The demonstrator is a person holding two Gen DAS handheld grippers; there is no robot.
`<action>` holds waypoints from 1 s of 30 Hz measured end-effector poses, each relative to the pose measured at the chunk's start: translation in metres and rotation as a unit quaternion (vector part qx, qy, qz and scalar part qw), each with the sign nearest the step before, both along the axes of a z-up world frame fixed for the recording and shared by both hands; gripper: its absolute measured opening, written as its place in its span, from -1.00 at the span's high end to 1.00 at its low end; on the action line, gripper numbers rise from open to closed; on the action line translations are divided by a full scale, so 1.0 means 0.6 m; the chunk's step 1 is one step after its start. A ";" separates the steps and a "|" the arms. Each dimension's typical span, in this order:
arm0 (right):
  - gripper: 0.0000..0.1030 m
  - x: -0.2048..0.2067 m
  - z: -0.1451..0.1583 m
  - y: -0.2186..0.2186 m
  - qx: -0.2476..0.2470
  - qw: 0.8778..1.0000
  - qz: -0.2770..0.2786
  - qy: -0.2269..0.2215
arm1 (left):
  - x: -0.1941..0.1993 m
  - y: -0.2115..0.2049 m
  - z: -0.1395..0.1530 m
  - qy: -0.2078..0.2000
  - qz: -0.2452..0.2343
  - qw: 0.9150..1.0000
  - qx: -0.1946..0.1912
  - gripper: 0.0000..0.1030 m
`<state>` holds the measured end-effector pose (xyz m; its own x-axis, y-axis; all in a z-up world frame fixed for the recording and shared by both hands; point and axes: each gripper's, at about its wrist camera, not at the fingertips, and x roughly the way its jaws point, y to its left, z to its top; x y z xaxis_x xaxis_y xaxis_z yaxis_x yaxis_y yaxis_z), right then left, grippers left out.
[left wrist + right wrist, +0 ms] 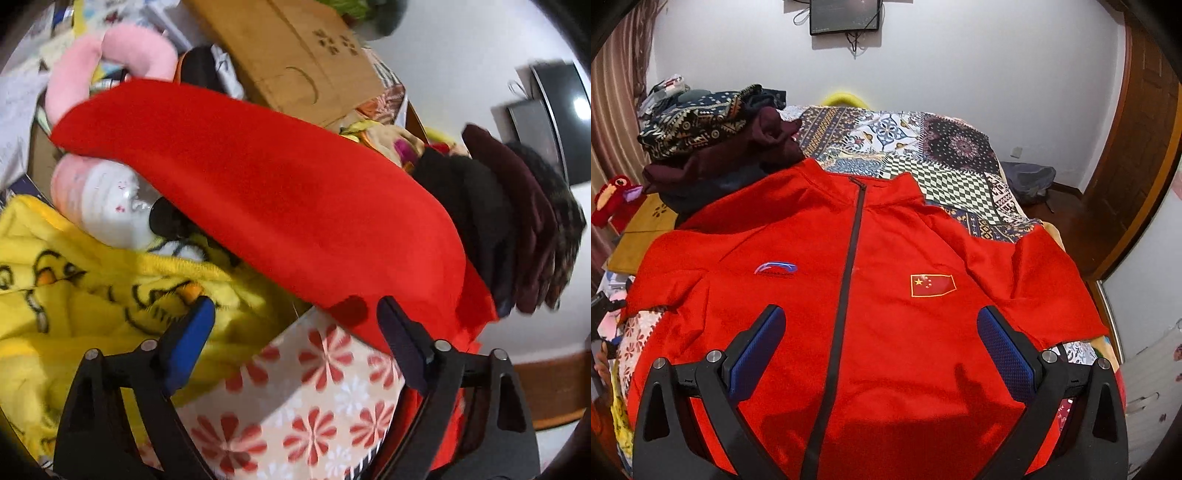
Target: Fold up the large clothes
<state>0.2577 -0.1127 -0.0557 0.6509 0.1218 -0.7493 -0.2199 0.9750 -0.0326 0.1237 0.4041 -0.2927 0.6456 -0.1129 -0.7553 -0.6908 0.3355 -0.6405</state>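
Note:
A red zip-up jacket lies front-up on the bed, with a dark zip down its middle, a flag patch and a logo on the chest. My right gripper hovers over its lower front, open, with nothing between its blue pads. In the left wrist view the jacket's side runs across the bed's edge. There my left gripper stands open just short of the red hem. Its right finger is close to the cloth and nothing is pinched.
A stack of dark folded clothes sits beside the jacket's collar, also in the left wrist view. A patchwork bedspread lies beyond. Off the bed's side are a yellow duck blanket, a cardboard box, a pink plush and a floral sheet.

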 end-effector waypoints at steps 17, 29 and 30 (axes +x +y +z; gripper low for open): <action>-1.00 0.000 0.005 -0.009 0.001 1.000 -0.004 -0.002 | 0.015 0.025 -0.010 -0.021 0.027 0.999 -0.036 0.68; -1.00 -0.003 0.033 -0.043 -0.001 1.000 -0.001 -0.028 | 0.114 -0.038 0.231 -0.046 -0.053 0.970 0.233 0.96; -1.00 -0.001 0.036 -0.045 0.004 1.000 -0.001 -0.028 | 0.124 -0.052 0.255 -0.059 -0.063 0.964 0.252 0.96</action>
<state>0.2569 -0.1399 -0.0342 0.6920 0.1256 -0.7109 -0.2158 0.9757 -0.0377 0.1981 0.3727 -0.1395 0.7349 0.1675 -0.6572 -0.5575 0.7009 -0.4448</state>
